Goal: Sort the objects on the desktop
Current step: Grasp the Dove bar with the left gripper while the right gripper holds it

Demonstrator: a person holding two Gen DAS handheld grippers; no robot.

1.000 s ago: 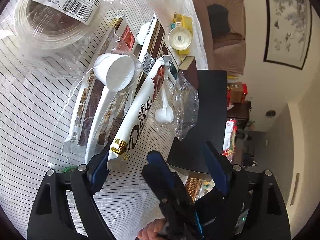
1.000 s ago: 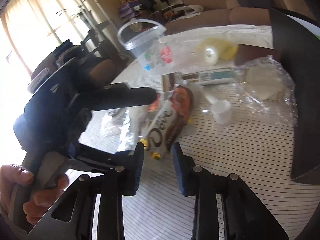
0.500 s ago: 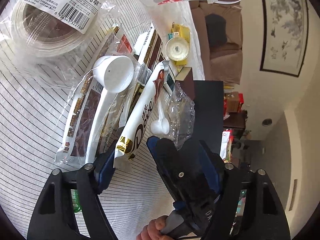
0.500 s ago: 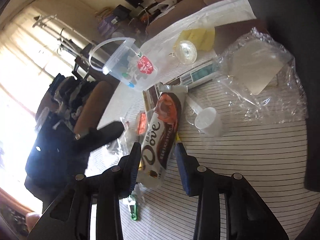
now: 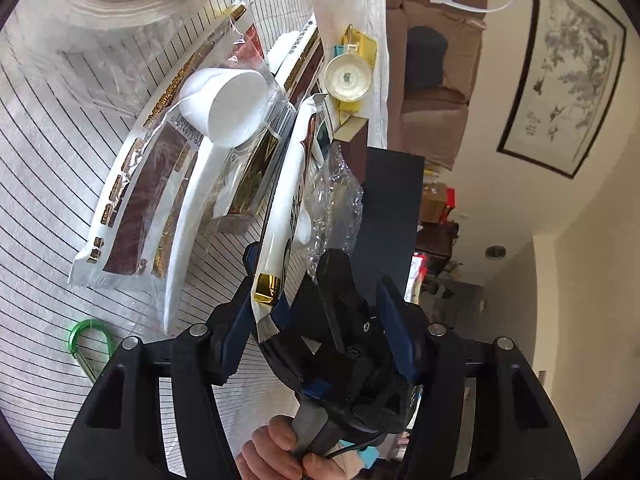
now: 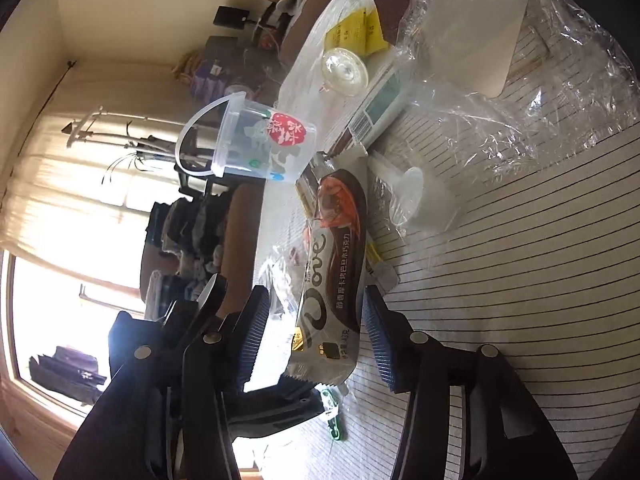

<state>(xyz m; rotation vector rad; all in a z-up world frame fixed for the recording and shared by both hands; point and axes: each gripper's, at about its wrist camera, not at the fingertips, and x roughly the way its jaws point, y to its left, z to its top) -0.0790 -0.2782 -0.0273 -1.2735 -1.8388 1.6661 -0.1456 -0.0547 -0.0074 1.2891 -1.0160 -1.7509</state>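
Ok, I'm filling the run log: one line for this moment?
right tool: open astride Dove bar, jaws just opening | left tool: open, jaws just closing, bar end and right tool between them

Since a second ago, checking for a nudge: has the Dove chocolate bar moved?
Yes. The Dove chocolate bar has tipped onto its edge beside the white scoop.

Both grippers are matte black plastic frames with silver round screw heads at the pivots. The left gripper [image 5: 316, 300] carries fingers [image 5: 394, 332] faced with ribbed blue pads. The right gripper [image 6: 312, 336] has the same blue ridged fingers [image 6: 378, 340]. A black cable runs beside the bare hand [image 5: 280, 454].
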